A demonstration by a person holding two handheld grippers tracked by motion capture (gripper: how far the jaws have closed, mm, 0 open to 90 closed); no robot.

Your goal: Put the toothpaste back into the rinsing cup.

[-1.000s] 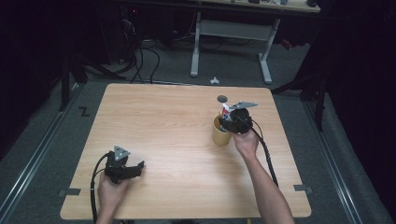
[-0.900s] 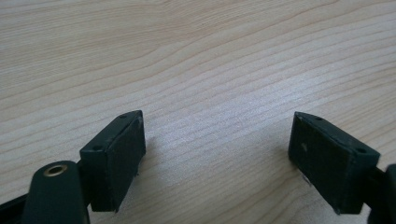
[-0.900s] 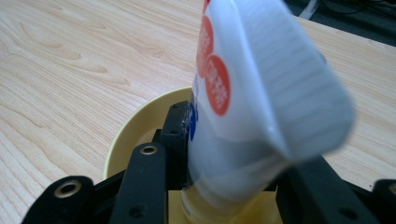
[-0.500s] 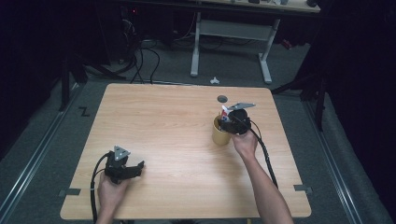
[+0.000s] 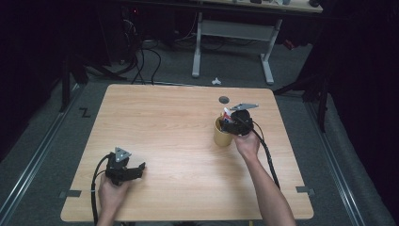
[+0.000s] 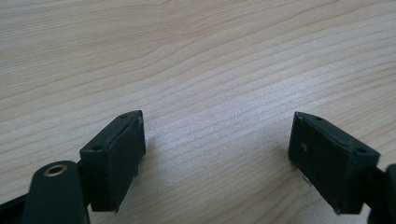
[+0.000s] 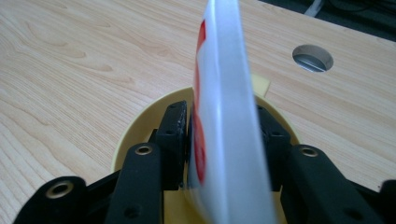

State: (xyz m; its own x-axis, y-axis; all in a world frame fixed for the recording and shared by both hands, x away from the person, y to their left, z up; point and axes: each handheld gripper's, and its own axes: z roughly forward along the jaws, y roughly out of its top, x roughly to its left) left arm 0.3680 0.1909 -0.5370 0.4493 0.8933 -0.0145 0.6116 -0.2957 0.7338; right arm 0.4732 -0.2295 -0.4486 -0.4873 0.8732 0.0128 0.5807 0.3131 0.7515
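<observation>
Right tool [image 7: 224, 140], jaws just easing apart around white-and-red tube [image 7: 229, 102] inside yellow cup [image 5: 221, 134]: open fully, lift straight; left tool [image 6: 219, 158] open, idle on bench [image 5: 155, 117].

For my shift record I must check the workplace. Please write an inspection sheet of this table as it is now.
Surface: wooden table, round hole at far edge.
Job's things: yellow cup upright; white-and-red tube standing in it.
Clutter: nothing seen.
Grippers: right gripper jaws either side of the tube, just been opening; left gripper open on the table.
Cables: black cable trails from right gripper.
Surroundings: dark floor, desk frame behind.
</observation>
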